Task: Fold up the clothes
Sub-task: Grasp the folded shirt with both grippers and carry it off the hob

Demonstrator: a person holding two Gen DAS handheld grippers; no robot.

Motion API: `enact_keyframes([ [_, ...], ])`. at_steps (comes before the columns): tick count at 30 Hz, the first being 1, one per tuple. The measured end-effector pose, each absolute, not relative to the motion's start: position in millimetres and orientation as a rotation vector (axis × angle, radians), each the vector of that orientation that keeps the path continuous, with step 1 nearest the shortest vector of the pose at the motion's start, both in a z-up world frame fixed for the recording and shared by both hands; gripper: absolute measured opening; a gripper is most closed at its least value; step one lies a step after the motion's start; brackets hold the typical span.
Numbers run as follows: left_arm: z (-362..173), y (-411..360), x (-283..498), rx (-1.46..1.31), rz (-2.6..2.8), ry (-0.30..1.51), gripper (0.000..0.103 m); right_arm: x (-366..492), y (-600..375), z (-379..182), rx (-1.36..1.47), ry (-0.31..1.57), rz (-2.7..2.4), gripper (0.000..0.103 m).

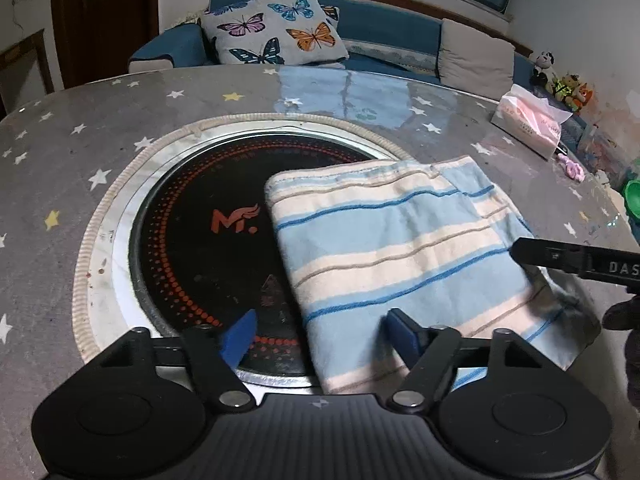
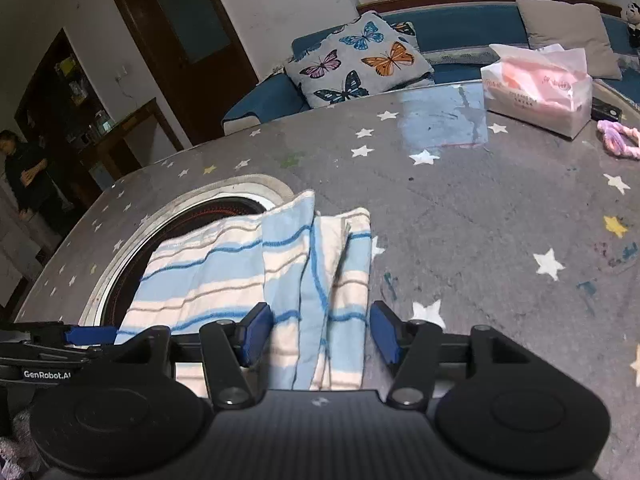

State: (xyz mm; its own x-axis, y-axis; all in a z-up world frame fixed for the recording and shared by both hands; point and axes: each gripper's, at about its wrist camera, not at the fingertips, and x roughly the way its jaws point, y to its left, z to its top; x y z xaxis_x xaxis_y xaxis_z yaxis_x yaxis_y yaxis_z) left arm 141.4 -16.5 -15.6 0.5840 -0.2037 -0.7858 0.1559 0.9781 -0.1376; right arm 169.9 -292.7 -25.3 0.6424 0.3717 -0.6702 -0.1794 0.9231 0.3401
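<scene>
Left gripper (image 1: 320, 332), right gripper (image 2: 320, 332): both open, holding nothing.
Striped towel (image 1: 400, 248) already folded small, lying mid-tabletop (image 1: 60, 200); maybe one more fold.

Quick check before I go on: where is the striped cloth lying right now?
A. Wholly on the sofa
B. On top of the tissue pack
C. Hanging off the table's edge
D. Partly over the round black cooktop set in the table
D. The left wrist view shows the folded striped cloth with its left side over the round black cooktop and the rest on the star-patterned table, apart from the tissue pack.
</scene>
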Motion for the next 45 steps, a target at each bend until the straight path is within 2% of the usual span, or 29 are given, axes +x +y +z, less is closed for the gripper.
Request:
enact_keyframes([
  [2, -15.0, -17.3, 142.8, -0.067, -0.22, 0.926, 0.06, 172.1, -290.3, -25.3, 0.248, 0.818, 0.318, 0.056],
  [4, -14.2, -18.9, 143.5, -0.074, -0.228, 0.928, 0.055, 173.1, -288.0, -25.6, 0.245, 0.82, 0.324, 0.053],
  [8, -13.8, -20.5, 143.9, -0.085, -0.235, 0.928, 0.047, 174.8, -283.8, -26.3, 0.244, 0.827, 0.343, 0.036],
  [11, -12.5, -21.5, 145.5, -0.095, -0.24, 0.933, 0.041, 175.1, -282.5, -26.2, 0.243, 0.829, 0.345, 0.03],
  [18, -11.8, -21.6, 147.9, -0.111, -0.235, 0.938, 0.035, 178.2, -286.1, -28.2, 0.254, 0.813, 0.341, 0.033],
  [19, -11.9, -21.3, 147.8, -0.112, -0.234, 0.937, 0.03, 178.5, -286.3, -28.6, 0.258, 0.813, 0.344, 0.034],
  [20, -11.8, -21.0, 147.7, -0.113, -0.232, 0.934, 0.025, 178.4, -286.1, -28.8, 0.263, 0.815, 0.348, 0.032],
  [21, -11.4, -20.6, 147.8, -0.117, -0.228, 0.932, 0.025, 178.3, -285.9, -28.9, 0.267, 0.817, 0.352, 0.025],
  [23, -10.7, -19.7, 147.9, -0.124, -0.22, 0.927, 0.016, 178.1, -285.5, -29.2, 0.275, 0.822, 0.36, 0.02],
  [25, -9.5, -18.7, 147.5, -0.129, -0.212, 0.921, 0.012, 177.0, -285.0, -27.6, 0.286, 0.822, 0.367, 0.016],
  [35, 9.5, 12.3, 129.0, -0.168, -0.202, 0.857, 0.009, 167.8, -254.7, 10.2, 0.26, 0.776, 0.443, 0.013],
  [45, 31.2, 110.7, 102.6, -0.21, -0.055, 0.792, 0.009, 183.7, -155.5, 31.3, 0.211, 0.785, 0.606, 0.013],
])
